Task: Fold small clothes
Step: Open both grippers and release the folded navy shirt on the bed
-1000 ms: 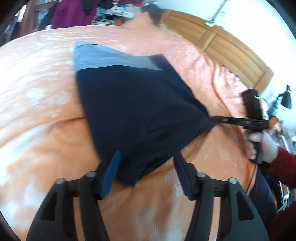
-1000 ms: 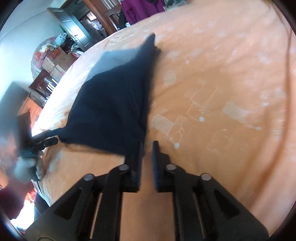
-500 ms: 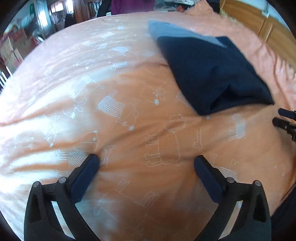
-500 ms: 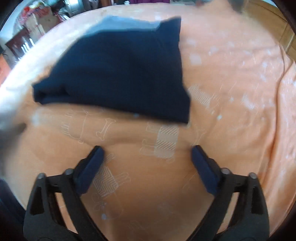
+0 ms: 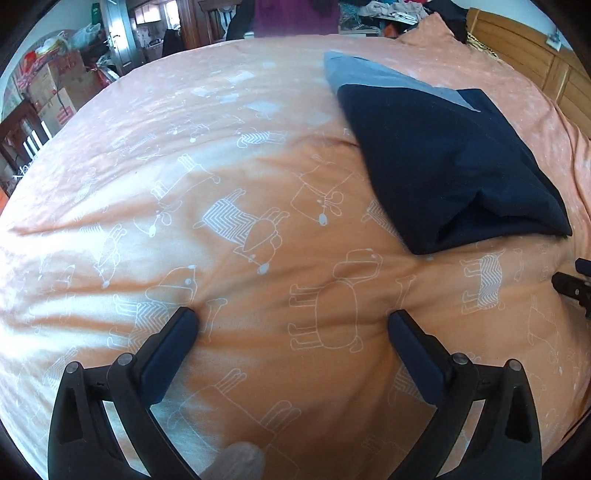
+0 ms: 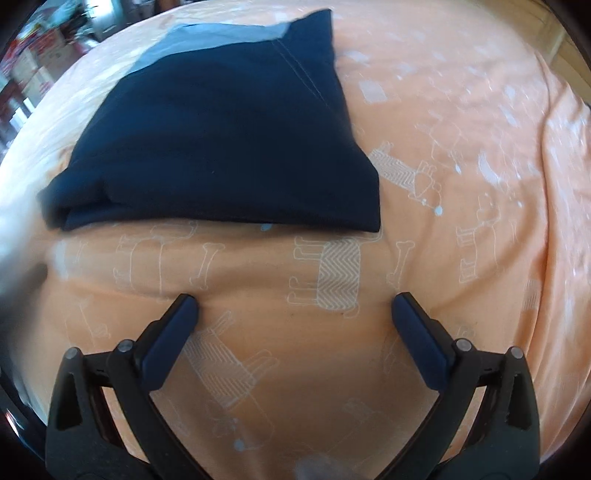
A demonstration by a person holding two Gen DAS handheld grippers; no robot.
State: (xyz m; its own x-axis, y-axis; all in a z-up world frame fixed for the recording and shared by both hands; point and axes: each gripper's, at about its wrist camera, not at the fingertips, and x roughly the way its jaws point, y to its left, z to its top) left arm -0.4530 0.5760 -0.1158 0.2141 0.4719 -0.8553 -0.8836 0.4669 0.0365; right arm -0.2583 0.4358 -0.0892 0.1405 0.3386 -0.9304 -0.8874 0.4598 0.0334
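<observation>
A dark navy garment (image 5: 443, 162) with a grey band at its far end lies folded on the orange bedspread (image 5: 184, 184). In the left wrist view it sits ahead and to the right of my left gripper (image 5: 291, 325), which is open and empty over bare bedspread. In the right wrist view the same garment (image 6: 229, 140) lies just beyond my right gripper (image 6: 295, 306), also open and empty, a short gap short of the garment's near folded edge. The tips of the right gripper (image 5: 576, 280) show at the right edge of the left wrist view.
The bedspread (image 6: 461, 184) carries white dog drawings and has soft wrinkles. A wooden headboard (image 5: 535, 48) stands at the far right. Cardboard boxes (image 5: 55, 92), a door and piled clothes (image 5: 369, 11) lie beyond the bed's far edge.
Both grippers let go of the garment's corners and opened wide. The garment dropped flat on the bed, and both grippers have pulled back toward the near side.
</observation>
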